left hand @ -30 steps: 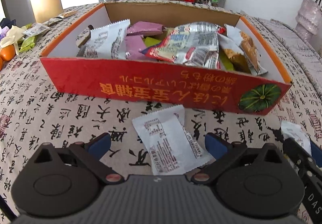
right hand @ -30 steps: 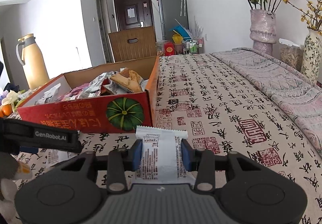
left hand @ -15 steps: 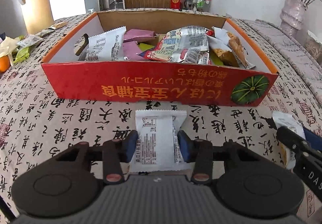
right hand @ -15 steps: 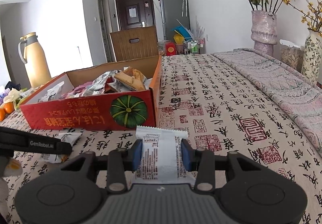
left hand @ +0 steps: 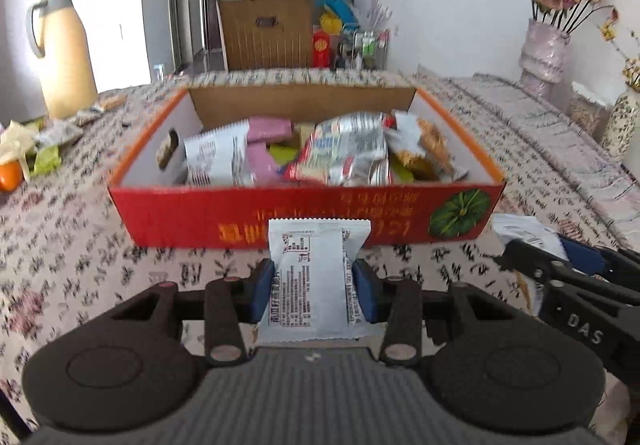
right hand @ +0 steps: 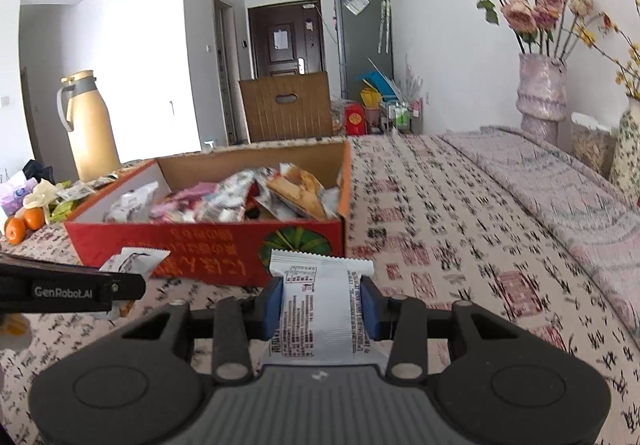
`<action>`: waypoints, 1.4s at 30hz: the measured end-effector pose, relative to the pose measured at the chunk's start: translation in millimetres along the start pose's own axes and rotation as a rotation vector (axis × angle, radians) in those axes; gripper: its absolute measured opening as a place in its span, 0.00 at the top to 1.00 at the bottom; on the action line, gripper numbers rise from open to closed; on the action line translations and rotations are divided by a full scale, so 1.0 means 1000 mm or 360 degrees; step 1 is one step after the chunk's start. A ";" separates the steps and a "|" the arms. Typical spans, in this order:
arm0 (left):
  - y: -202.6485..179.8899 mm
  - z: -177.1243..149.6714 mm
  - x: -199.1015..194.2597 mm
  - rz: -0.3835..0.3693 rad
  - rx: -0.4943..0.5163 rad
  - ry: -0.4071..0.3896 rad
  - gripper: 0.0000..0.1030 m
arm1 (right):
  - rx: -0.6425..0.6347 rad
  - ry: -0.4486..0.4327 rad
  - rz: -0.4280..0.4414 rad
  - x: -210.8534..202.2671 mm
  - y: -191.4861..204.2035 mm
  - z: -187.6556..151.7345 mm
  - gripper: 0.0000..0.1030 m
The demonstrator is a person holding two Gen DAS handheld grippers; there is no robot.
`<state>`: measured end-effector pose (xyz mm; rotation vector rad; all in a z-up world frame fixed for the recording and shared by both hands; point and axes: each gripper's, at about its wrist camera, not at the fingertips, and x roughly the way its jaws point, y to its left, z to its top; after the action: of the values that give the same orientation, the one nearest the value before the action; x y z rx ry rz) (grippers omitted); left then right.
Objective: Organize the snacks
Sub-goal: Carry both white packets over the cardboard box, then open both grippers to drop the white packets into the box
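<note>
While both grippers clamp packets, only right wrist shows oranges (right hand: 24, 223).

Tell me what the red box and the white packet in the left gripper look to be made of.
Red box: cardboard, it seems; glossy printed red outside, raw brown board on the inner back wall.
White packet: thin plastic film, probably; smooth, faint sheen, printed text, crimped serrated top edge, pinched between the left gripper pads.
</note>
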<state>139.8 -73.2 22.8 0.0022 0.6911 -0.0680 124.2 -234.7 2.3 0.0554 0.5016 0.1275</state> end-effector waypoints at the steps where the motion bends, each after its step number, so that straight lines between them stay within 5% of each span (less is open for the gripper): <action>1: 0.001 0.003 -0.002 -0.0002 0.0001 -0.0019 0.58 | -0.0006 -0.0010 0.0005 0.000 0.002 0.003 0.62; 23: 0.052 0.088 0.031 0.0091 -0.0058 -0.0262 0.58 | -0.0068 -0.0196 0.0081 0.074 0.063 0.091 0.62; 30: 0.067 0.086 0.061 0.0129 -0.0117 -0.0340 0.58 | -0.0041 -0.0270 0.0049 0.106 0.068 0.085 0.62; 36: 0.076 0.082 0.078 0.0072 -0.0132 -0.0261 0.57 | -0.0035 -0.0208 0.0037 0.117 0.064 0.080 0.61; 40: 0.081 0.082 0.077 0.0080 -0.0156 -0.0269 0.54 | -0.0015 -0.0204 0.0019 0.117 0.061 0.079 0.54; 42: 0.082 0.082 0.075 0.0095 -0.0164 -0.0287 0.41 | 0.0000 -0.0213 0.0016 0.115 0.059 0.079 0.39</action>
<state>254.9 1.7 36.7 -0.0813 0.5133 0.0250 255.8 -162.3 22.3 0.0661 0.3680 0.1329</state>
